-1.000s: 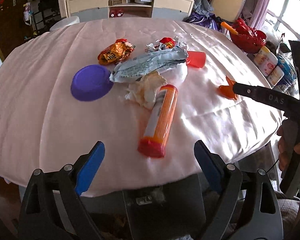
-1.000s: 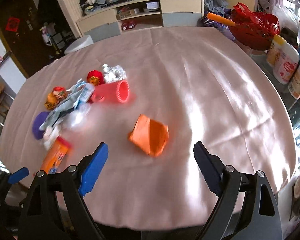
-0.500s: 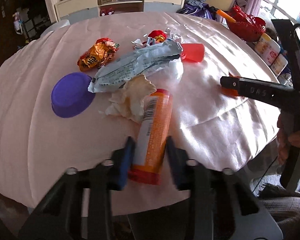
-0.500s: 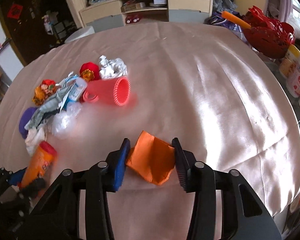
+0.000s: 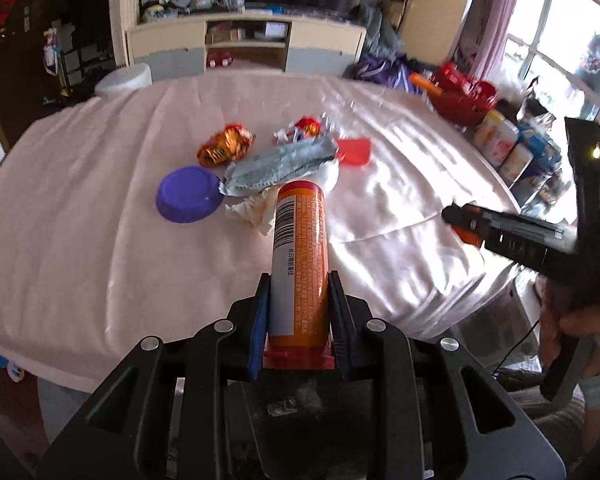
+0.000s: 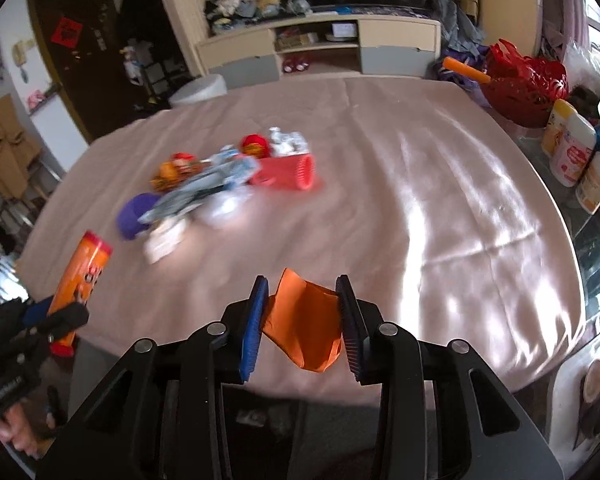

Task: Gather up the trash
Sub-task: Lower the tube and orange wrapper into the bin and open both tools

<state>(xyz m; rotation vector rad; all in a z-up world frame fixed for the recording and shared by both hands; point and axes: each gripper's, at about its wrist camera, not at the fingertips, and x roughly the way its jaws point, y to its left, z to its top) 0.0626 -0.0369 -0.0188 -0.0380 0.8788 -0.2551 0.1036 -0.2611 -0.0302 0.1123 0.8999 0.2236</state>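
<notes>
Left gripper (image 5: 298,312) clamped on orange tube (image 5: 299,264), blue pads pressed on both sides near its red cap end, tube pointing away from camera, lifted clear of the table (image 5: 80,240). Right gripper (image 6: 302,320) clamped on crumpled orange wrapper (image 6: 304,324), pads touching both sides, its jaws have just been closing; wrapper held above the near table edge.

Rest of the trash lies in a cluster left of table centre. In the left view: white crumpled tissue (image 5: 252,212) just beyond the tube tip, purple lid (image 5: 188,194) left of it, silver wrapper (image 5: 280,166) lying across the middle and touching the lid's edge, gold-orange wrapper (image 5: 224,146) behind the lid, small red-gold wrapper (image 5: 308,126) with crumpled foil (image 6: 288,142) at the far side, red cup (image 5: 354,152) on its side at the cluster's right end, open mouth facing right in the right view. Clear plastic under the silver wrapper, blurred.

Table covered in pale pink cloth (image 6: 440,200). Off the right edge: red basket (image 6: 524,84) with orange stick (image 6: 464,68), white bottles (image 6: 572,152) on a side shelf. Cabinet (image 5: 244,46) beyond the far edge. Person's hand (image 5: 572,320) on the right gripper's handle, seen at right of the left view.
</notes>
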